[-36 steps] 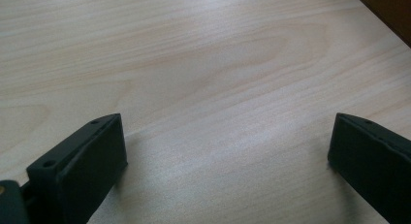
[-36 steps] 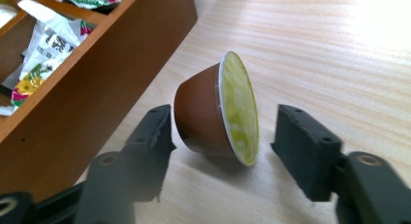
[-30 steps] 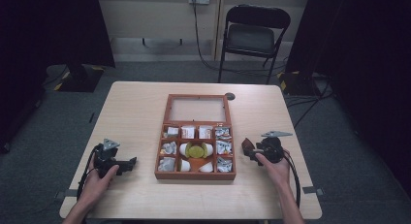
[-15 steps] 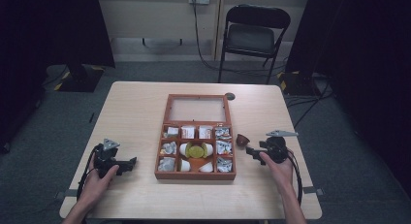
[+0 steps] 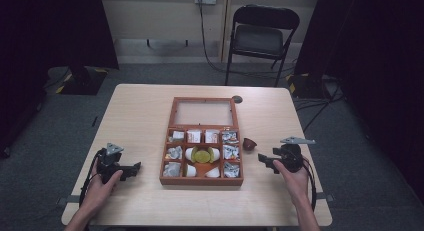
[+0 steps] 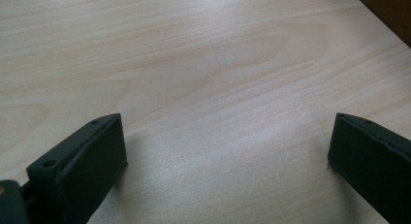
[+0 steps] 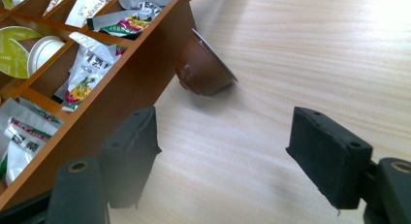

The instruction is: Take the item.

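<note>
High view: a brown coffee capsule (image 5: 249,143) lies on the table (image 5: 140,116) just right of the wooden tea box (image 5: 203,179), near the right gripper (image 5: 262,160). Left gripper view: the left gripper (image 6: 228,151) rests with its 2 jaws wide apart over bare wood. Right gripper view: the jaws, just opening, stand empty before the tipped capsule, which rests against the box wall.

I count one wooden compartment box (image 5: 201,178), one brown capsule (image 5: 249,142) beside it, one chair (image 5: 261,38), and two grippers.

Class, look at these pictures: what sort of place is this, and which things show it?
Probably a recording studio or lab: dark curtains around a lone wooden table, an empty folding chair, cables on the carpet.
</note>
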{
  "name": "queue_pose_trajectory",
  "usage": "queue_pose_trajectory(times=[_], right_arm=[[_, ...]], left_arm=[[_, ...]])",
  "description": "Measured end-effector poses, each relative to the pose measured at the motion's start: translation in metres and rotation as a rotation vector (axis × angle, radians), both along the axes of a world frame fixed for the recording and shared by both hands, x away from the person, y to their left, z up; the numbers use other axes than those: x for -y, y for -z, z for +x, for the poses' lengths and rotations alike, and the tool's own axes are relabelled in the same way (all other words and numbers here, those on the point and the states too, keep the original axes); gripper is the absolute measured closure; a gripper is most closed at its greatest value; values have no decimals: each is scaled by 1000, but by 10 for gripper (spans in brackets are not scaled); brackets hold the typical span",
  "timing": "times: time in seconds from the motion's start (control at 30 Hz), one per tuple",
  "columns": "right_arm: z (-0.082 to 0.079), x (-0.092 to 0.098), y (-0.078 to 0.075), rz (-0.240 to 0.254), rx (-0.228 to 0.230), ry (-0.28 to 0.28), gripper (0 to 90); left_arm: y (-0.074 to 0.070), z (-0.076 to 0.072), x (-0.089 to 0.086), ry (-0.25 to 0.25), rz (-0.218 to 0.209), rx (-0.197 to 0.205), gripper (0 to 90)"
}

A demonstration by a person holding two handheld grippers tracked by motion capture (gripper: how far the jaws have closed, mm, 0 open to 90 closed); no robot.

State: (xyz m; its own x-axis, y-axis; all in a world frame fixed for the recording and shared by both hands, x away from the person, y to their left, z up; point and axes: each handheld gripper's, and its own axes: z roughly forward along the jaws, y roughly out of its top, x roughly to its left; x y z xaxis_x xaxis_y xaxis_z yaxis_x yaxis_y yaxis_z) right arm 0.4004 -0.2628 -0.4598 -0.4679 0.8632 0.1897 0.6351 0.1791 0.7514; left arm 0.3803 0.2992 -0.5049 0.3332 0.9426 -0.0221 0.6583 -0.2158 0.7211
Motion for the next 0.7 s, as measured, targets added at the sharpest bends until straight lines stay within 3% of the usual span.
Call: queue_pose_trajectory(times=[0.27, 0.7], right_arm=[[-22, 7, -4, 5, 14, -7, 214], [-49, 43, 7, -35, 21, 119, 184]], left_arm=[[0, 0, 0, 1, 0, 0, 0], [0, 0, 0, 1, 0, 0, 0]])
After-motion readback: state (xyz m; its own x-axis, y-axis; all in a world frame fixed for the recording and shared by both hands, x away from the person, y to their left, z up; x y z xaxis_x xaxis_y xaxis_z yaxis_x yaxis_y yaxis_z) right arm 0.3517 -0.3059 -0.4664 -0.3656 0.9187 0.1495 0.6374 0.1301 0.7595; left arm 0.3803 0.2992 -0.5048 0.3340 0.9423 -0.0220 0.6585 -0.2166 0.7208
